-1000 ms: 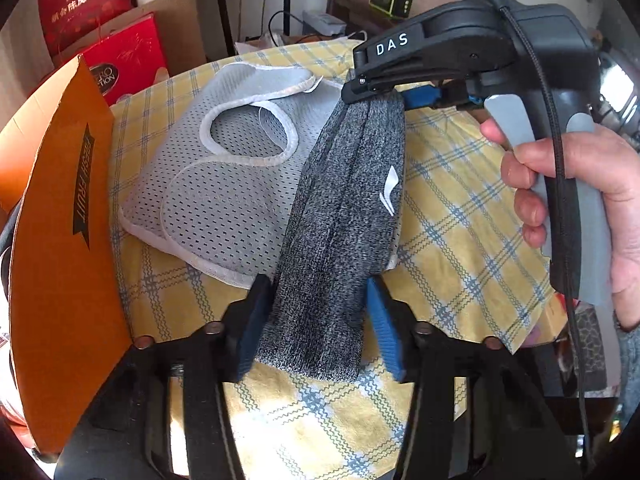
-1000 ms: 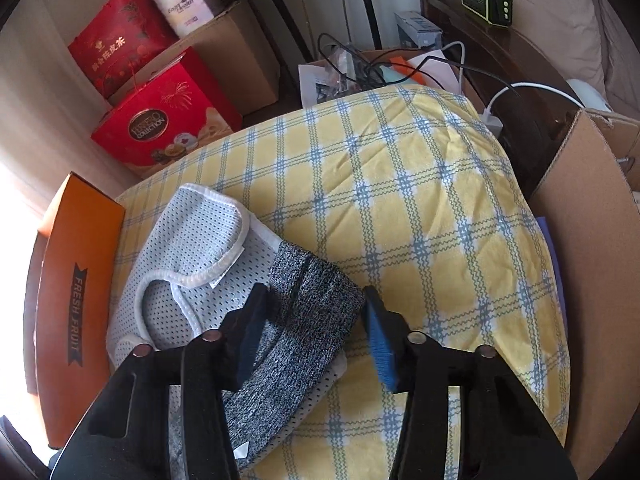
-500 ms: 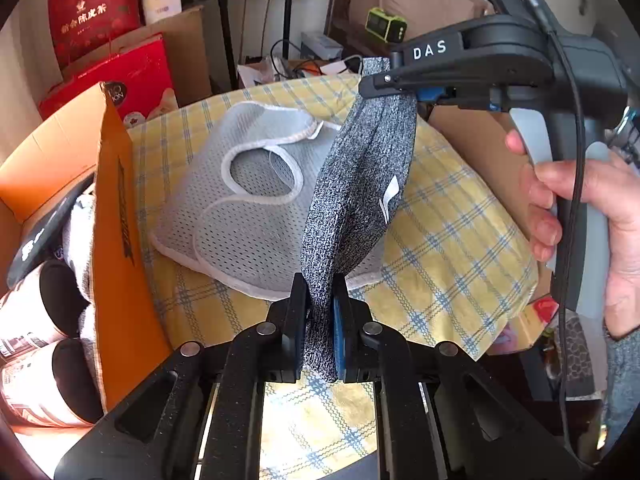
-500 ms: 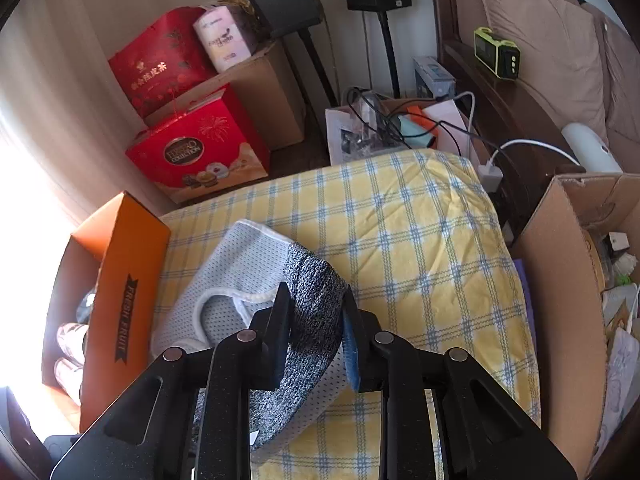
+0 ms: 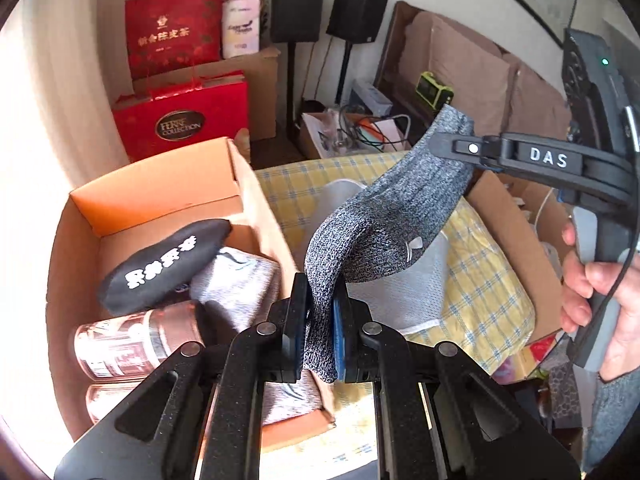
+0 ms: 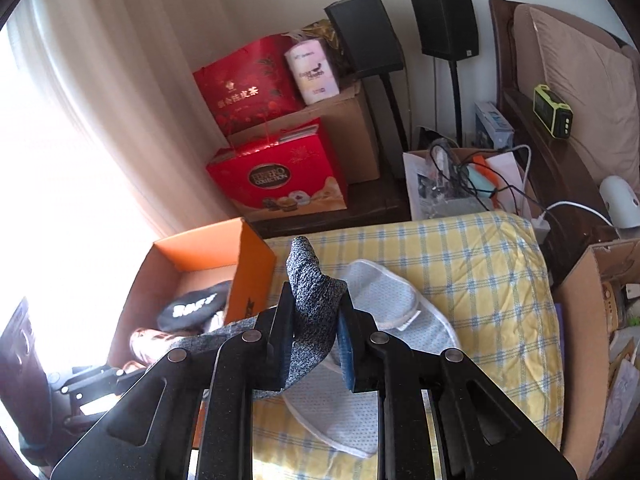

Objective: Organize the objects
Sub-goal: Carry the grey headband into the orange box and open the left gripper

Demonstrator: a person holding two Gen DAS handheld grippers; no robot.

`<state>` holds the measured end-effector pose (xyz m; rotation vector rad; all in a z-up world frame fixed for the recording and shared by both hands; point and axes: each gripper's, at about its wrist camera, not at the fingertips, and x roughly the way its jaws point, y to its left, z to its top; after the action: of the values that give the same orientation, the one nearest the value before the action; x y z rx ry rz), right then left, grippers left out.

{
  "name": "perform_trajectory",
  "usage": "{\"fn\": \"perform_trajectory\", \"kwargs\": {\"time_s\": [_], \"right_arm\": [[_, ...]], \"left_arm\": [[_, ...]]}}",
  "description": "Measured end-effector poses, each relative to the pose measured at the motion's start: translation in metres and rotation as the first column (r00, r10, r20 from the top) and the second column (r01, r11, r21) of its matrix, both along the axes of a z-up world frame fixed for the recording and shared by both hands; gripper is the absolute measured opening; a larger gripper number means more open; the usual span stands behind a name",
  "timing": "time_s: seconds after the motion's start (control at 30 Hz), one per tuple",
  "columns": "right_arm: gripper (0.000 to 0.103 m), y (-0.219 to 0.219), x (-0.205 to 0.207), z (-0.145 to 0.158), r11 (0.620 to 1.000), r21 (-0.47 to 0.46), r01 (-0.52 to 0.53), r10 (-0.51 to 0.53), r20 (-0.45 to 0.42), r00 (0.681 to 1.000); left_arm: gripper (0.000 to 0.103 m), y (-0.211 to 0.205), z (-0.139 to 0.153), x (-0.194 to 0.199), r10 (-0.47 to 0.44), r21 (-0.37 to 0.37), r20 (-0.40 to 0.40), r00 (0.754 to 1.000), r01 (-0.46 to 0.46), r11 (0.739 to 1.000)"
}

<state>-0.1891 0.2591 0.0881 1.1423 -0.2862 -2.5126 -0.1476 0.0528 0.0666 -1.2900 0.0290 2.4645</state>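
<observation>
A dark grey knitted sock [image 5: 384,216] hangs in the air, stretched between both grippers above the yellow checked table [image 5: 492,280]. My left gripper [image 5: 322,340] is shut on its near end. My right gripper [image 6: 316,332], seen from the side as a black tool marked DAS [image 5: 548,158], is shut on the far end of the grey sock [image 6: 316,304]. A pale grey mesh garment [image 6: 384,304] lies flat on the cloth below. The open orange cardboard box [image 5: 160,196] stands at the left, holding a black pouch [image 5: 168,264], a light grey cloth and cans [image 5: 120,348].
A brown cardboard box [image 6: 580,320] stands against the table's right side. Behind the table are red gift boxes [image 6: 280,176], brown cartons, two black speakers on stands [image 6: 444,24], cables and a bed headboard. A hand [image 5: 592,280] grips the right tool's handle.
Both grippers closed on the sock's two ends and lifted it off the table. The views rose, and the orange box's inside came into sight.
</observation>
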Motion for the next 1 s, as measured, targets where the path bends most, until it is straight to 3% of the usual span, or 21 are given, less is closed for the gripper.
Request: {"fn": "perform_trajectory", "kwargs": {"time_s": [0.27,0.6,0.83,0.9,1.0], "right_arm": [[0.018,-0.066,-0.014,0.003,0.997,-0.022,-0.081,0.081,0.003,0.997],[0.018,-0.156,-0.049,-0.026,0.985,0.024,-0.172,0.171,0.049,0.984],[0.020,-0.189,-0.077,-0.072,0.979,0.103,-0.178,0.169,0.096,0.981],[0.027,-0.194,-0.082,-0.081,0.976,0.122,-0.178,0.166,0.100,0.981],[0.030,-0.197,-0.087,-0.088,0.973,0.138,-0.188,0.170,0.129,0.977]], "left_arm": [[0.010,-0.066,0.005,-0.033,0.100,-0.077,-0.009,0.995,-0.100,0.992],[0.010,-0.137,-0.035,-0.079,0.232,-0.175,0.049,0.972,-0.220,0.960],[0.010,-0.155,-0.074,-0.115,0.289,-0.263,0.088,0.953,-0.257,0.930],[0.010,-0.153,-0.083,-0.122,0.291,-0.294,0.083,0.953,-0.256,0.921],[0.014,-0.151,-0.093,-0.131,0.305,-0.324,0.079,0.949,-0.265,0.908]]}}
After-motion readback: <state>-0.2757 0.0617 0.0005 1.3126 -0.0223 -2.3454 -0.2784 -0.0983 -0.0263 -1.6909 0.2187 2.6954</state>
